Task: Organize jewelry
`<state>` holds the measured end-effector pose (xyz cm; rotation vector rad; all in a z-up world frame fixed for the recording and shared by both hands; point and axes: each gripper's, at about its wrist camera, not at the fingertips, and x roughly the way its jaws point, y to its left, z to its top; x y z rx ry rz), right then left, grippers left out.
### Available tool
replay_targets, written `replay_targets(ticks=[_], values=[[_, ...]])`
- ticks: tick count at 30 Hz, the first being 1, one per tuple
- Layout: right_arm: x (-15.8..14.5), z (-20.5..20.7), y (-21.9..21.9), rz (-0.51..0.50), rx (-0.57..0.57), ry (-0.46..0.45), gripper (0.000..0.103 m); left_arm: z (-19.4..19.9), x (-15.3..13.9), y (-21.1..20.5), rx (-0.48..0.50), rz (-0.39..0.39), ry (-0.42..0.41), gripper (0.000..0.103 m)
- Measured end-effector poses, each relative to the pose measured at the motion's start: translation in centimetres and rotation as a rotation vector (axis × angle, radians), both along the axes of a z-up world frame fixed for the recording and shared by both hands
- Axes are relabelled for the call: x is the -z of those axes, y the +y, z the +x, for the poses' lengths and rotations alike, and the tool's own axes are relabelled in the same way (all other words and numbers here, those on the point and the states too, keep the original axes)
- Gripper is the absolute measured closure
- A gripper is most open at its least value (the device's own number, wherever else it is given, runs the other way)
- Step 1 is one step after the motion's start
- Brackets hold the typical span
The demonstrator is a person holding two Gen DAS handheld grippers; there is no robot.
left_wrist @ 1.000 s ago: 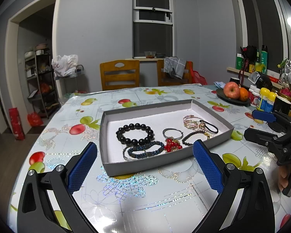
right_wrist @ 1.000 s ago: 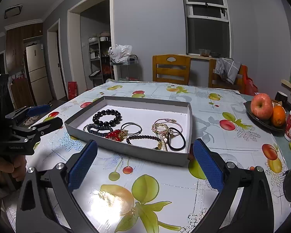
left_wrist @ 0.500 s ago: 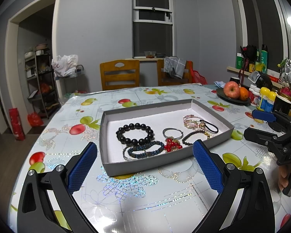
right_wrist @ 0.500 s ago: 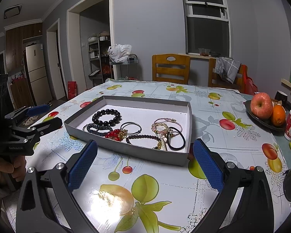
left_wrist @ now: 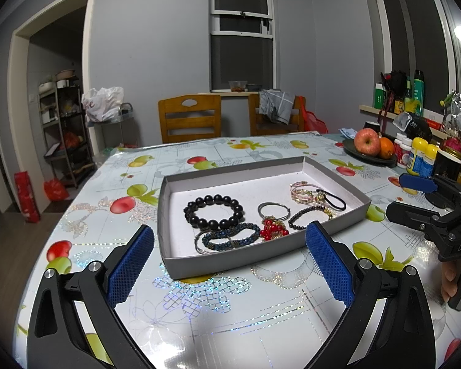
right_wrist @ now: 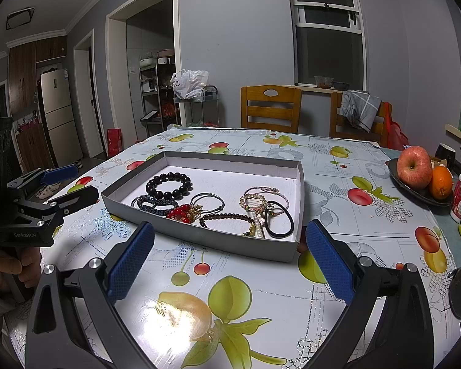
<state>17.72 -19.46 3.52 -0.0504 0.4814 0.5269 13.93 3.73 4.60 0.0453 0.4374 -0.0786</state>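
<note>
- The left tool (left_wrist: 229, 263) hovered above the table (left_wrist: 218, 313) with its blue-padded fingers (left_wrist: 130, 264) spread wide apart and nothing between them; it sat just short of the near wall of the grey tray (left_wrist: 236, 256).
- The right tool (right_wrist: 229, 261) was likewise held over the table, its fingers (right_wrist: 329, 261) wide apart and empty, facing the tray's near right corner.
- From the left wrist view the right tool (left_wrist: 415, 200) showed at the right edge, held in a hand (left_wrist: 455, 276), well apart from the tray.
- The jewelry all lay inside the shallow tray, towards its near half.
- A bracelet of large black beads (left_wrist: 213, 210) lay at the left, with a dark blue beaded bracelet (left_wrist: 230, 236) just in front of it, beside a thin wire loop.
- A red beaded piece (left_wrist: 273, 229) lay near the middle, touching a plain silver bangle (left_wrist: 273, 210) behind it.
- A strand of small dark beads (left_wrist: 307, 216) curved to the right of the red piece.
- At the right end, pink and gold bracelets (left_wrist: 302, 190) lay tangled against a black hair tie (left_wrist: 333, 200).
- A dark plate (right_wrist: 415, 189) with an apple (right_wrist: 414, 167) and an orange (right_wrist: 442, 183) stood on the table to the right, well apart from the tray.
- Bottles (left_wrist: 418, 156) stood near the plate.
- Two wooden chairs (left_wrist: 189, 118) stood at the far side of the table.
</note>
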Motion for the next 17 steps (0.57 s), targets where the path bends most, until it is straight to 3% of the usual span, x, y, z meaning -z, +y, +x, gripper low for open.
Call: replay_targets(ticks=[17], values=[[-0.03,0.01,-0.01,0.000,0.000,0.001,0.006,-0.06,0.37,0.47,-0.007,-0.006,0.006,0.005]])
